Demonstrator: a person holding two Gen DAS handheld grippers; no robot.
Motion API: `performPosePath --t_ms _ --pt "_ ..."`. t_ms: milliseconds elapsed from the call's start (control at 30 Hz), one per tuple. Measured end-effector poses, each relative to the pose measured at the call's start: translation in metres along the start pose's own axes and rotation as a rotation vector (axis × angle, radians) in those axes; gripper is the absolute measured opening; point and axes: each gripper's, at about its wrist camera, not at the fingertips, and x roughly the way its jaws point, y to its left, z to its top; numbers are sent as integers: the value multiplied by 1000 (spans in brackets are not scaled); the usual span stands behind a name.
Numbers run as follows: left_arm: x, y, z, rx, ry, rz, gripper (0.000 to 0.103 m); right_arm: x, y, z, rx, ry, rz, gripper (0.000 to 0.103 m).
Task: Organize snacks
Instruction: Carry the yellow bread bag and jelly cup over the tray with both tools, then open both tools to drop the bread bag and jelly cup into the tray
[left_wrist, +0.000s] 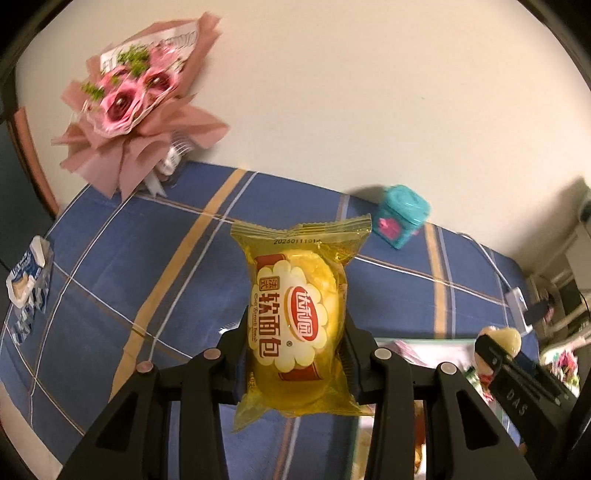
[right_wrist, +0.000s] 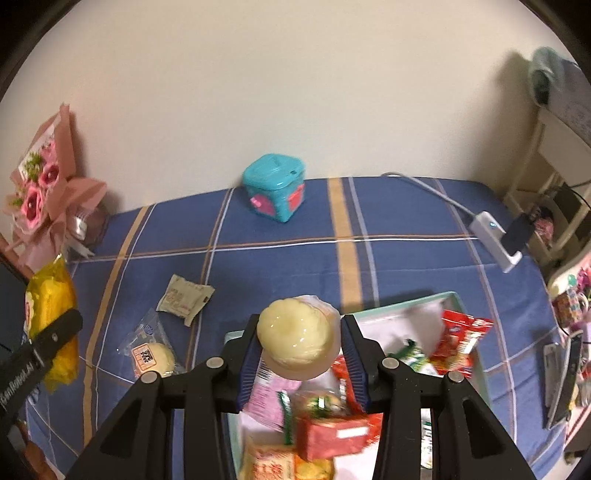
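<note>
The right tool (right_wrist: 300, 341) grips a round pale bun (right_wrist: 300, 338) just above the near-left corner of the snack box (right_wrist: 466, 306), so it looks closest to dropping in, while the left tool (left_wrist: 295, 332) grips the yellow bread pack (left_wrist: 297, 325), its long side pointing away, left of the box.

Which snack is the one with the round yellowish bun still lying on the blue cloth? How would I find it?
Start at the teal box by the wall on the blue plaid cloth, then come toward the camera and left. Two loose packets lie there: a flat beige packet, and just below it the clear-wrapped bun. Only this one is see-through, showing a pale round bun beside an orange label.
</note>
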Motion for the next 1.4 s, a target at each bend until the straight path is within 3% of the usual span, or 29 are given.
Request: performPosePath --t_ms 467,867,1400 --pt "-9 -73 -38 142 51 -85 42 -36 -55 -12 82 -7 -29 45" --pt "52 -123 -69 241 185 -109 42 28 -83 -31 155 163 -66 45" --pt "94 -155 -76 285 215 -122 42 70 -108 -39 198 243 -97 45"
